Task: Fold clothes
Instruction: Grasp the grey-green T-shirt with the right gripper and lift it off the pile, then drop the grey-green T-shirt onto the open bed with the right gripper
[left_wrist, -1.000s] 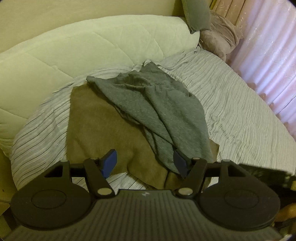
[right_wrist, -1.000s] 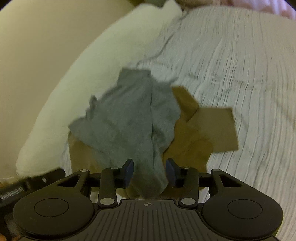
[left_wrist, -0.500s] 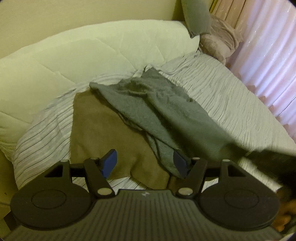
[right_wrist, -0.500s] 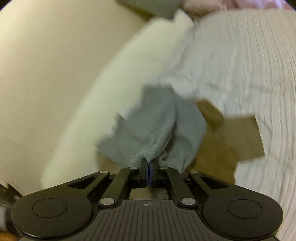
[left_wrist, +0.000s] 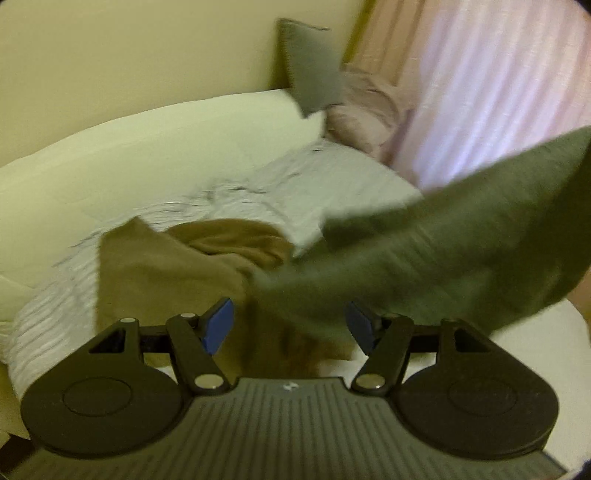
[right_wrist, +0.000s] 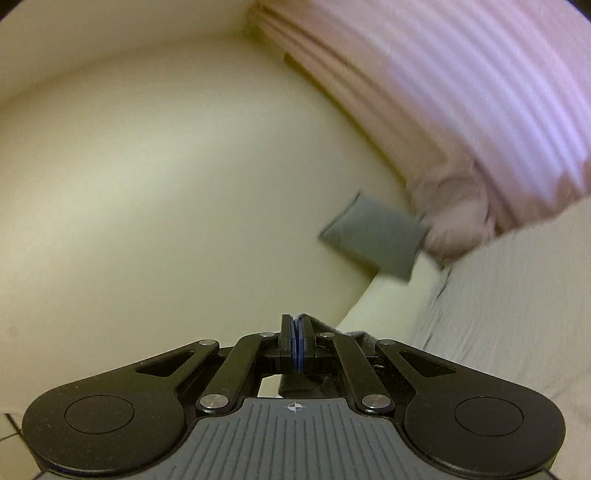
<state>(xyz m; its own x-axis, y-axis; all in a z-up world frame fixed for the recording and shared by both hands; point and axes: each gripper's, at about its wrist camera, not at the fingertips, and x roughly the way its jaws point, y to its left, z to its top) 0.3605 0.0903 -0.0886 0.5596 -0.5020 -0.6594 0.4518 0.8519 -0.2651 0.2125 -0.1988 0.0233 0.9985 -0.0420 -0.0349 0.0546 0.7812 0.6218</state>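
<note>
A grey garment (left_wrist: 443, 243) hangs stretched in the air across the right of the left wrist view, blurred, its top end leaving the frame at the upper right. Under it a brown garment (left_wrist: 173, 273) lies rumpled on the striped bed sheet (left_wrist: 332, 177). My left gripper (left_wrist: 290, 326) is open above the brown garment, nothing between its blue pads. My right gripper (right_wrist: 297, 341) is shut and points level at the wall; a fold of the grey garment (right_wrist: 325, 328) shows pinched at its pads and hangs out of sight below.
A pale quilt (left_wrist: 147, 147) runs along the wall behind the sheet. A grey cushion (left_wrist: 310, 74) and a pink pillow (left_wrist: 369, 103) sit at the bed's far corner, with the cushion (right_wrist: 373, 236) also in the right wrist view. Pink curtains (left_wrist: 498, 74) hang at the right.
My right gripper closed on the grey garment and swung up, lifting it off the brown one, which got rumpled. My left gripper rose a little and stayed open.
</note>
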